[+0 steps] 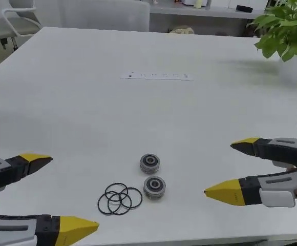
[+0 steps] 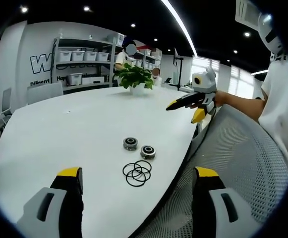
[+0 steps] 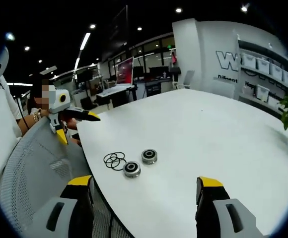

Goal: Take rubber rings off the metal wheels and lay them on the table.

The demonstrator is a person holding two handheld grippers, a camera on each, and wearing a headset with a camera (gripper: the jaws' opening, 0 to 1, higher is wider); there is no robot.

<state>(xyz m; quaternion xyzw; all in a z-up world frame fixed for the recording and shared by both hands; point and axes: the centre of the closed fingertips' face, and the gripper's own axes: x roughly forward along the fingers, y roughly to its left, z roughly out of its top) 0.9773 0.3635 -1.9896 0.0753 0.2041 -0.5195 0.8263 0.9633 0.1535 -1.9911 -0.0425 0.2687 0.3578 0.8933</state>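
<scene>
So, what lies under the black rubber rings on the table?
The white table alone: the rubber rings lie flat on it, overlapping, beside the nearer metal wheel. The table shows through them; nothing seems hidden.

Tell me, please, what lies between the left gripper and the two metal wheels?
The black rubber rings lie there, flat on the white table, between the left gripper and the metal wheels; the head view shows it.

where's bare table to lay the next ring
Bare white table spreads beyond the two dark-rimmed metal wheels, out to the green leafy plant. Crowded only near the front edge, where the black rubber rings pile beside the wheels.
</scene>
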